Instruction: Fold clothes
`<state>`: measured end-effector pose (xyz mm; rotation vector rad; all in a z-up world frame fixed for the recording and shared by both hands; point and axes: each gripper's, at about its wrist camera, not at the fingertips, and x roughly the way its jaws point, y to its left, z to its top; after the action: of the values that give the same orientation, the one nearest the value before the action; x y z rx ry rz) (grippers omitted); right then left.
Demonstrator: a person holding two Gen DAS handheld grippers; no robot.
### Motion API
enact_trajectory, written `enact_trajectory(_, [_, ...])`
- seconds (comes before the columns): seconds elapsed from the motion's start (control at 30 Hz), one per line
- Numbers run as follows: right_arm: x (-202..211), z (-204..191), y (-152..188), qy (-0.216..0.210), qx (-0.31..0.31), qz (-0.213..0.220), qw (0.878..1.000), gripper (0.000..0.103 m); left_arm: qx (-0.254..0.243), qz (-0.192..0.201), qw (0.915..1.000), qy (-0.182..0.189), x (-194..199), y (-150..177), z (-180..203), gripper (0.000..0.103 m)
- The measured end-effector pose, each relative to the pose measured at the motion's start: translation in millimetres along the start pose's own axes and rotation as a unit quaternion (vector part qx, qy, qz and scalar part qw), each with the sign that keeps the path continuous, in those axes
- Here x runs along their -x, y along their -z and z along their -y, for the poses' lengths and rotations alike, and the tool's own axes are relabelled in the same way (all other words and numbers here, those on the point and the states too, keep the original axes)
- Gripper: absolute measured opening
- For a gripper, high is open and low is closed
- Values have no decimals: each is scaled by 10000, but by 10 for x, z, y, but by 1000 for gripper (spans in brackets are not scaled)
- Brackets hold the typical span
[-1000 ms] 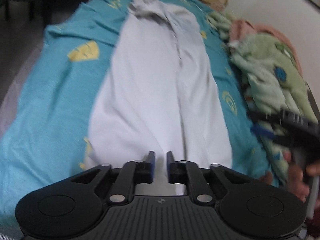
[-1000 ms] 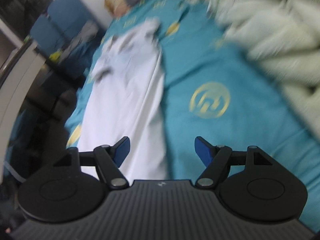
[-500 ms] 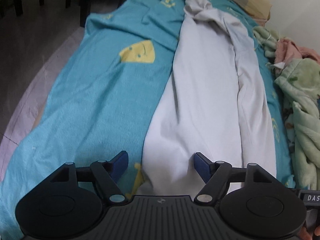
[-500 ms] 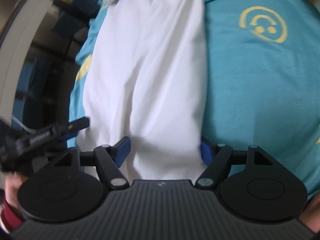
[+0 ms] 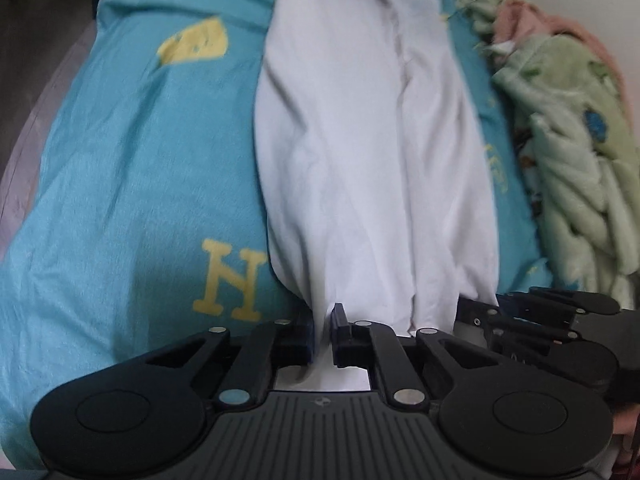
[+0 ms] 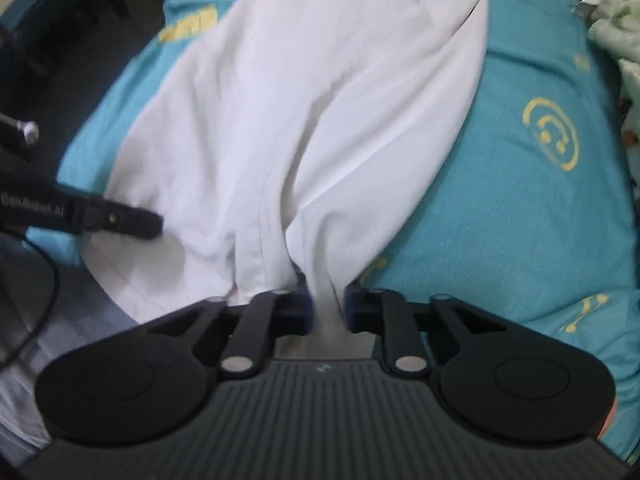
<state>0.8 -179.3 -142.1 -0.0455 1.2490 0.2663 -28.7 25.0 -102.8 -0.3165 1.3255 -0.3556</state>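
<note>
Left wrist view: soft white garment [image 5: 372, 168], long and narrow, creased lengthwise, lies on a teal bedsheet [image 5: 132, 168] printed with yellow motifs; fluffy green blanket [image 5: 568, 160] bunched along its right. Left gripper [image 5: 323, 334], jaws just closed, pinches the near hem's left corner. Right gripper [image 6: 326, 312], jaws just closed too, clamps the hem's right corner. Garment's long axis runs away from both cameras up the bed.

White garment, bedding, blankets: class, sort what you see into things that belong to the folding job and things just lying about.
Part of the job:
- white garment
- left claw, shut on its near edge
- right claw, shut on the same edge

Just lying about:
- teal bedsheet
- green blanket
- pink blanket
</note>
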Motion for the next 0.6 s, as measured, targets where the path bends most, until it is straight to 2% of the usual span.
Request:
enact_trajectory(0.17, [620,285,7,-393,-703,824,9933,13,134,765,9958,483,641,6,206,7])
enact_trajectory(0.3, [1196,344,-27,-628,-786,1545,9829,12,110,1496,9856,776,1184,75,440,6])
enact_trajectory(0.4, [1533,386,-15,-765,-879,1942,9740,12,91,1819,9784,982,1502,188,634,6])
enact_trajectory(0.5, [1802,369,216,-809,-821,2196,9688,12,2,2020,9730,1119,1786,491,787,6])
enact_trajectory(0.6, [1992,345,557,-898,-762,2350,9648,12,-79,2117,9701,1182,1937,960,841,6])
